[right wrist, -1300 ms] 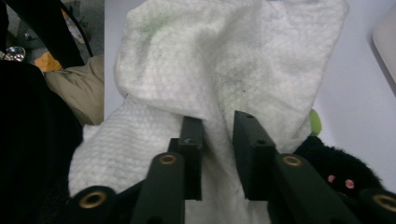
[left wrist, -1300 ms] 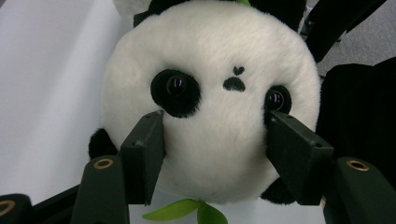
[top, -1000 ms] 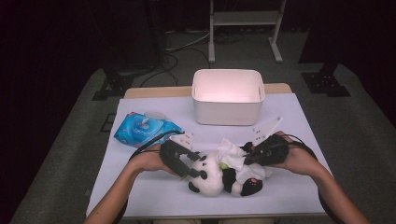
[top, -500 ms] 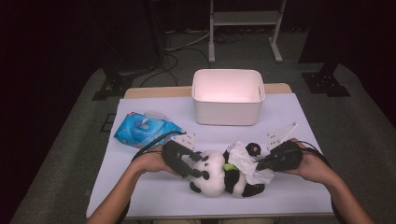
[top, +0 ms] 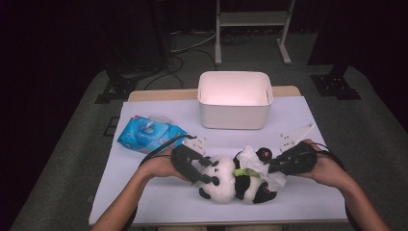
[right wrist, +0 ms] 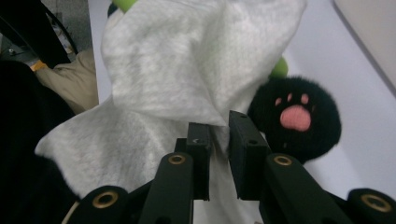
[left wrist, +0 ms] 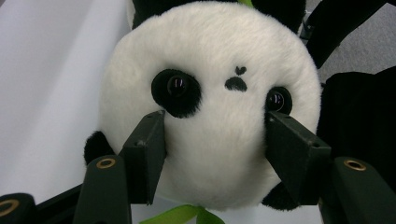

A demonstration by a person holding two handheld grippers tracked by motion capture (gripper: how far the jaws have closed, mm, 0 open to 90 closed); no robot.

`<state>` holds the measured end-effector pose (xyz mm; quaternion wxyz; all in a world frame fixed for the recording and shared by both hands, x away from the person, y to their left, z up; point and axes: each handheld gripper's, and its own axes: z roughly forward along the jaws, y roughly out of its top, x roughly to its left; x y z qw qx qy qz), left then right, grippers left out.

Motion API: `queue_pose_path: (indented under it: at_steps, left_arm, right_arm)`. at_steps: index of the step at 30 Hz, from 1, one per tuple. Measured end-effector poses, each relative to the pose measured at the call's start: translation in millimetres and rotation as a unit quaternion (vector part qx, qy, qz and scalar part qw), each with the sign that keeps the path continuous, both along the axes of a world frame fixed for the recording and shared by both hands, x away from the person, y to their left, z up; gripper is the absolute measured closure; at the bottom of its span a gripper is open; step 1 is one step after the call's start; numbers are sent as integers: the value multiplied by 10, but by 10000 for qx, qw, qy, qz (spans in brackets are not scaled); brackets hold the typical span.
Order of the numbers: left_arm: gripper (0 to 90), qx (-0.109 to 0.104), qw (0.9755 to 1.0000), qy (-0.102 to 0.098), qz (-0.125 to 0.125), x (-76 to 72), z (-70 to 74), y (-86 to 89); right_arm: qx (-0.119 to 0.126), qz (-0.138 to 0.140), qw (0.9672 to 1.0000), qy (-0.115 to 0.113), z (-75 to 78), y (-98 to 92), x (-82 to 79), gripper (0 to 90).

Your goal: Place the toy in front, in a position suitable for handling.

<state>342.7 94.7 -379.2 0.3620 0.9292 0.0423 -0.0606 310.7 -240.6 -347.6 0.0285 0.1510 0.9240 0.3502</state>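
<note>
**Panda toy held at the head, wipe at its belly**

Jaws of the left tool (left wrist: pixel 212 154) stood partly open and pressed on both cheeks of the plush panda (top: pixel 235 180), just under its black eye patches, gripping the head. The right tool (right wrist: pixel 218 154) had just been opening its jaws; a narrow gap showed between them, with a fold of the white wipe (right wrist: pixel 187 74) hanging in that gap, and whether the pads still pressed on it I could not tell. The wipe lay draped over the panda's belly, beside a black paw with a pink pad (right wrist: pixel 295 116). The panda lay on the near part of the white desk (top: pixel 159 202), between both hands. Beyond the panda stood a white bin (top: pixel 235 113); left of the panda and farther back lay a blue wipes pack (top: pixel 146 134).
</note>
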Motion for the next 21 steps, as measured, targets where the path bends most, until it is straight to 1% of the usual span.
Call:
queue_pose_path:
  at_steps: [2, 4, 6, 8, 10, 13, 15, 17, 19, 20, 21]
  left_arm:
    - [396, -5, 10000, -3, 1, -2, -1, 1]
    - [395, -14, 10000, 1, 10, -8, -3, 4]
    - [394, 6, 10000, -18, -3, -7, -1, 6]
    - [394, -1, 10000, -14, -3, -9, -2, 8]
    - [394, -7, 10000, -16, -3, -10, -3, 9]
    - [394, -5, 10000, -27, -8, -16, -3, 9]
    - [394, 3, 10000, -45, -20, -20, -1, 10]
    - [394, 11, 10000, -37, -13, -25, -4, 11]
    - [393, 38, 10000, -49, -38, -28, -5, 14]
    - [392, 33, 10000, -43, -34, -28, -7, 15]
    - [392, 25, 10000, -36, -27, -28, -9, 15]
  right_arm:
    - [7, 37, 10000, -46, 43, 73, 26, 757]
    - [-1, 50, 10000, -59, 56, 102, 39, 750]
    - [-56, 99, 9999, -104, 81, 207, 100, 730]
    - [-63, 106, 9999, -87, 86, 234, 111, 722]
    - [-112, 140, 9998, -127, 96, 302, 157, 703]
    - [-180, 182, 9996, -107, 93, 386, 222, 659]
    - [-228, 212, 9995, -51, 78, 432, 260, 643]
    - [-252, 216, 9994, 39, 58, 470, 289, 646]
    - [-226, 258, 9994, 78, 45, 486, 308, 656]
    - [-224, 262, 9993, 108, 42, 489, 310, 664]
    - [-206, 249, 9994, 157, 38, 490, 304, 699]
